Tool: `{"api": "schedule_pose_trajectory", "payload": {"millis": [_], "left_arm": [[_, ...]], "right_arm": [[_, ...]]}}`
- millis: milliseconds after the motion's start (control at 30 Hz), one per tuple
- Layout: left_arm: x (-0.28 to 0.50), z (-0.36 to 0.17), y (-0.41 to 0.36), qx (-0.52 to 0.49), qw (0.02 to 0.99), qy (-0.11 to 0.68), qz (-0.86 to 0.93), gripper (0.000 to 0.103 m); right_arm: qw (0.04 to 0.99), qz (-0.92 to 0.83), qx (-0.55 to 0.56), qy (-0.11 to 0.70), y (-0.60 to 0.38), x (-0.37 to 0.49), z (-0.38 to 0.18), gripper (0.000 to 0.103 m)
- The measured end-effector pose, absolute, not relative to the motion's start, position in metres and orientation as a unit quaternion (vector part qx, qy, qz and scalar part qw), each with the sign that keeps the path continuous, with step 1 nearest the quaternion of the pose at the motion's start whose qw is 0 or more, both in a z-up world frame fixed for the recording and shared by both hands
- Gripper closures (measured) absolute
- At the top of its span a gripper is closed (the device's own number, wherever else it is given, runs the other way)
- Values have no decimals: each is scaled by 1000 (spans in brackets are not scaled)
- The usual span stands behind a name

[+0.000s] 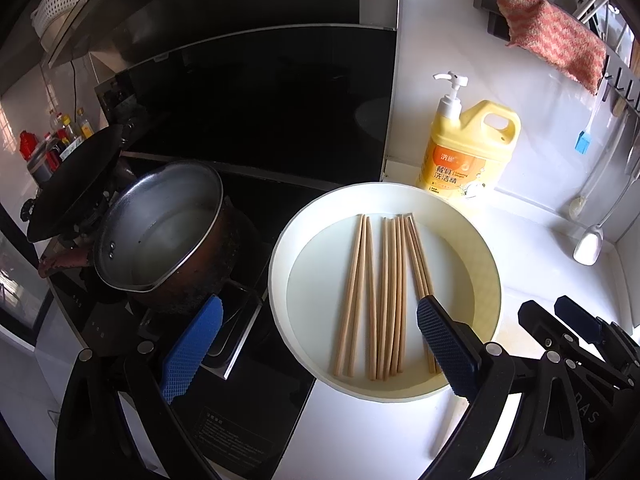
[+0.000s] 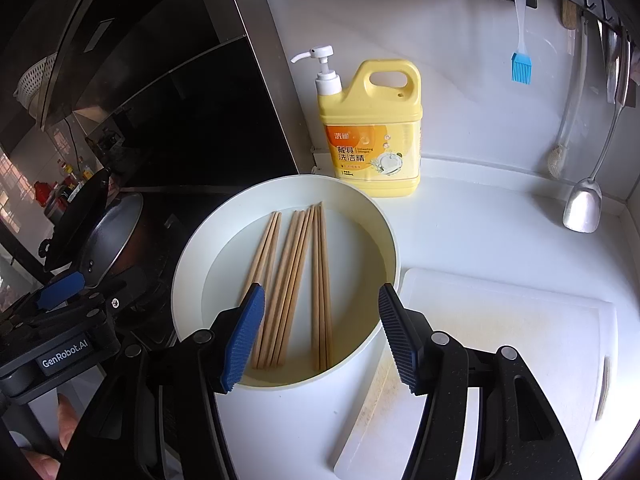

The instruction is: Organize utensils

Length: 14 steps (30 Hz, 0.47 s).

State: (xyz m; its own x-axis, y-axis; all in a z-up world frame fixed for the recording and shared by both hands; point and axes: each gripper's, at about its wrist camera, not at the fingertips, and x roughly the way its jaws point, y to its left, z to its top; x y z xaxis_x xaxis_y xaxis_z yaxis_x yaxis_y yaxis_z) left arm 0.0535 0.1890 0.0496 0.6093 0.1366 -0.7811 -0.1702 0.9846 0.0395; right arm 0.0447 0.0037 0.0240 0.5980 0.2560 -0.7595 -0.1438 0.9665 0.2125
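Several wooden chopsticks (image 1: 382, 296) lie side by side in a shallow white round basin (image 1: 486, 264) on the white counter. They also show in the right wrist view (image 2: 294, 280), inside the same basin (image 2: 384, 220). My left gripper (image 1: 316, 344) is open and empty, hovering over the basin's near edge, with one pad over the stove and the other over the right-hand chopsticks. My right gripper (image 2: 320, 332) is open and empty, just above the basin's near rim. The right gripper also shows at the lower right of the left wrist view (image 1: 576, 320).
A yellow dish soap bottle (image 2: 372, 128) stands behind the basin. A metal pot (image 1: 160, 228) and a black wok (image 1: 76, 184) sit on the stove at left. A white cutting board (image 2: 500, 344) lies right of the basin. A ladle (image 2: 582, 204), a blue brush (image 2: 521, 66) and a cloth (image 1: 556, 36) hang on the wall.
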Motion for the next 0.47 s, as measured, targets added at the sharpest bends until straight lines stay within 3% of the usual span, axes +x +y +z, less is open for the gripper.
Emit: {"api": "schedule_pose_trajectory", "payload": {"millis": [467], "left_arm": [[59,48,190,-15,892,442,90,7]], "right_arm": [[891,112,64,435,4,45,24,46]]}}
